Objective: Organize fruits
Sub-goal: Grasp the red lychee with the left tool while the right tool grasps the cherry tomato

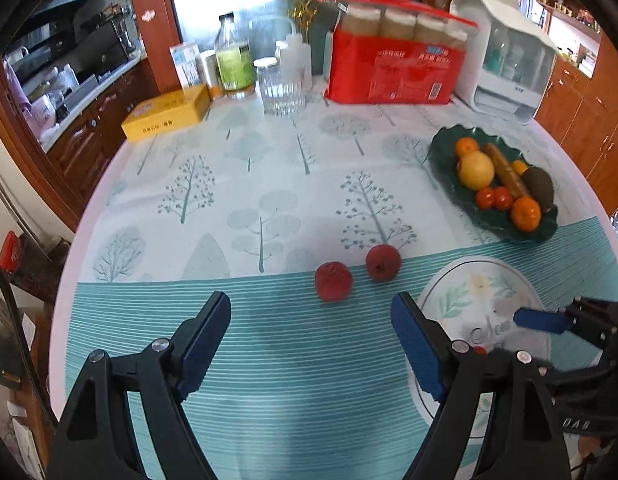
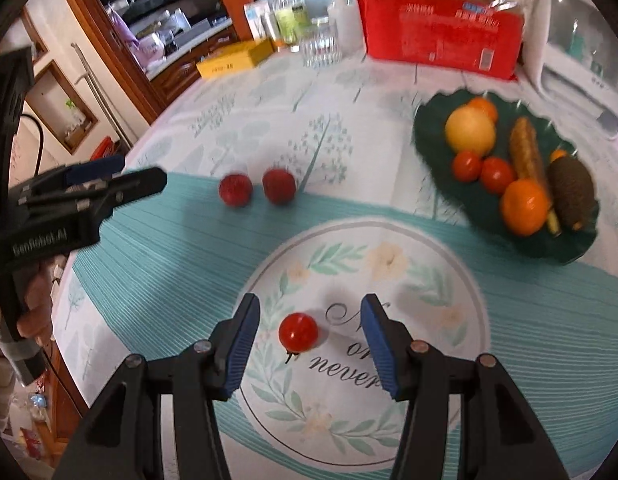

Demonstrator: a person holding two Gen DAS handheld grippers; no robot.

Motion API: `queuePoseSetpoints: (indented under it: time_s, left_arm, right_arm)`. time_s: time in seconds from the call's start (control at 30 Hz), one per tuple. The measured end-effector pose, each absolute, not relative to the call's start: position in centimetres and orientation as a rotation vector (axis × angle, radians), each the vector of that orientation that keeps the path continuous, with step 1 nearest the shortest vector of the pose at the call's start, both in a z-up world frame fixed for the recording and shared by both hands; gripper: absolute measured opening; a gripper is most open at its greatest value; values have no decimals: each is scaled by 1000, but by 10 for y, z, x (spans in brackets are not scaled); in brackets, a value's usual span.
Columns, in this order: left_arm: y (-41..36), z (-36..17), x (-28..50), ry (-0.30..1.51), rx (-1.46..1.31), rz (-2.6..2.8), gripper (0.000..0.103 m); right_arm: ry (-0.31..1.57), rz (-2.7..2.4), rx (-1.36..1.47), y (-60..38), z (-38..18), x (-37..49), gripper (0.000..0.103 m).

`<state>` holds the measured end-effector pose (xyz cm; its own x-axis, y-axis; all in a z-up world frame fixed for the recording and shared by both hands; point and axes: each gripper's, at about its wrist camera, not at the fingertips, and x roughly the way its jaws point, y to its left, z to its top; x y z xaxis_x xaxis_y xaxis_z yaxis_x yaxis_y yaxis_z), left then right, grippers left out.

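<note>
Two dark red round fruits [image 1: 333, 281] [image 1: 383, 262] lie on the tablecloth, also in the right wrist view [image 2: 236, 189] [image 2: 279, 186]. My left gripper [image 1: 311, 336] is open and empty just short of them. A white floral plate [image 2: 389, 264] holds one cherry tomato [image 2: 298, 331]. My right gripper [image 2: 309, 350] is open around the tomato, not touching it. A dark green leaf-shaped dish [image 1: 445, 148] [image 2: 425, 136] holds oranges, tomatoes, a yellow pear, an avocado and a long brown fruit.
At the back of the round table stand a red package [image 1: 393, 68], a white appliance [image 1: 505, 56], a glass jar [image 1: 279, 88], a bottle [image 1: 233, 56] and a yellow box [image 1: 165, 116]. Wooden cabinets surround the table.
</note>
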<state>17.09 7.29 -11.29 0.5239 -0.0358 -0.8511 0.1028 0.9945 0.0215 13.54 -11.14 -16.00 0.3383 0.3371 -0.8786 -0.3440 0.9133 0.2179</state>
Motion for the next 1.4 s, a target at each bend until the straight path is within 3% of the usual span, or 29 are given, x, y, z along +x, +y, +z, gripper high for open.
queuePoseSetpoints:
  time_s: [0.13, 0.6, 0.9, 1.07, 1.4]
  left_arm:
    - [76, -133, 185, 1051, 60, -89, 81]
    - [78, -176, 226, 1126, 19, -96, 75]
    - [65, -193, 236, 1177, 52, -139, 56]
    - [54, -195, 238, 1178, 85, -166, 32]
    - [47, -189, 225, 1166, 128, -171, 31]
  right_arm:
    - [1177, 447, -18, -106, -177, 137, 52]
    - [1170, 445, -155, -90, -187, 131, 32]
    - [1154, 449, -195, -86, -183, 128, 27]
    - [1154, 450, -175, -88, -181, 127, 26]
    - [1149, 447, -137, -93, -177, 124, 26]
